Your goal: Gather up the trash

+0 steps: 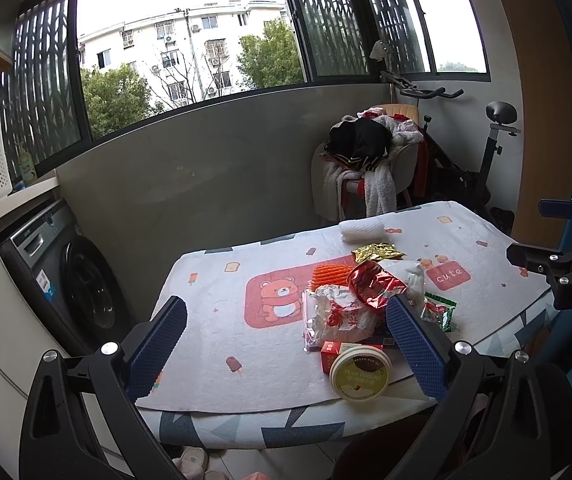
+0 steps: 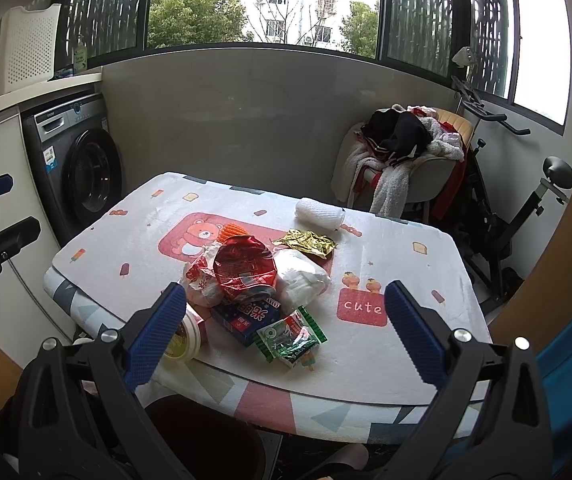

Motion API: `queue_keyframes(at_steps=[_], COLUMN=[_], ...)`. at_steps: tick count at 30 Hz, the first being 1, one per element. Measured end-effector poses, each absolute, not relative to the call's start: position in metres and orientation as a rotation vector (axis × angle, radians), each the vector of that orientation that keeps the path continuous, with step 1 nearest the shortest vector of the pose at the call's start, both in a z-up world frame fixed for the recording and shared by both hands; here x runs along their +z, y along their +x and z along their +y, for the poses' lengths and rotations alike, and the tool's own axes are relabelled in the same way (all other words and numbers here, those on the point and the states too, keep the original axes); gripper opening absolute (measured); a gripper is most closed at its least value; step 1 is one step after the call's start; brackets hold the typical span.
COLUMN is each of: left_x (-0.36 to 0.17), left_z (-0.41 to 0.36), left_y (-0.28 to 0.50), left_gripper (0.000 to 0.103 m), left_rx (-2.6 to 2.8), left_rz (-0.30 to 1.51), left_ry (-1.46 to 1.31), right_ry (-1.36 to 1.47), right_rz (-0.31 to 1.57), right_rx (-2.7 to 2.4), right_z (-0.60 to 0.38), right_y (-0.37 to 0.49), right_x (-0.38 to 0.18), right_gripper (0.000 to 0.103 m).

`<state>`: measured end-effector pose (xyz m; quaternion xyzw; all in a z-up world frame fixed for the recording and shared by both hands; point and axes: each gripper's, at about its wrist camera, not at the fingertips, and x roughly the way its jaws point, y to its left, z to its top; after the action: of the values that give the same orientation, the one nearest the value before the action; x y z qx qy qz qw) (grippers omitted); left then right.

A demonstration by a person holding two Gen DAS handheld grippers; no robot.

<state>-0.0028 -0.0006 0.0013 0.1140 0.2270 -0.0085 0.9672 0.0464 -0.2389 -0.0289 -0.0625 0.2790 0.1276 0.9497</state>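
Both sets of tongs, left tongs (image 1: 286,344) and right tongs (image 2: 286,332), stand wide apart and grip nothing, held above the near edge of the tabletop (image 2: 426,248). The trash lies heaped near that edge around a crumpled red wrapper (image 2: 243,268): a white bag (image 2: 302,276) touching its right side, a gold wrapper (image 2: 306,242) just behind it, a blue box (image 2: 245,316) and a green packet (image 2: 290,336) in front of it, and a yogurt tub (image 1: 360,374) to its front left. A white roll (image 2: 320,213) lies apart, behind the red wrapper.
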Motion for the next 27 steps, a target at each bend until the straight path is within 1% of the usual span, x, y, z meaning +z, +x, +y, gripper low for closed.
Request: queue_keyframes(at_steps=[17,22,27], left_x=[-0.002,-0.017,-0.041], left_z=[-0.006,0.0,0.004], left_y=[-0.003,-0.001,-0.002], left_gripper=[0.098,0.098,0.098], left_rx=[-0.029,-0.062,-0.1], left_rz=[0.448,0.443,0.396], left_ry=[0.229,0.204,0.211], right_ry=[-0.13,-0.1,-0.051], right_rz=[0.582,0.583,0.621], right_rx=[0.25,0.273,0.319], right_z=[-0.238,-0.24,-0.244], right_y=[0.046,0.048,0.057], right_x=[-0.042,-0.052,-0.078], right_gripper=[0.097,0.097,0.097])
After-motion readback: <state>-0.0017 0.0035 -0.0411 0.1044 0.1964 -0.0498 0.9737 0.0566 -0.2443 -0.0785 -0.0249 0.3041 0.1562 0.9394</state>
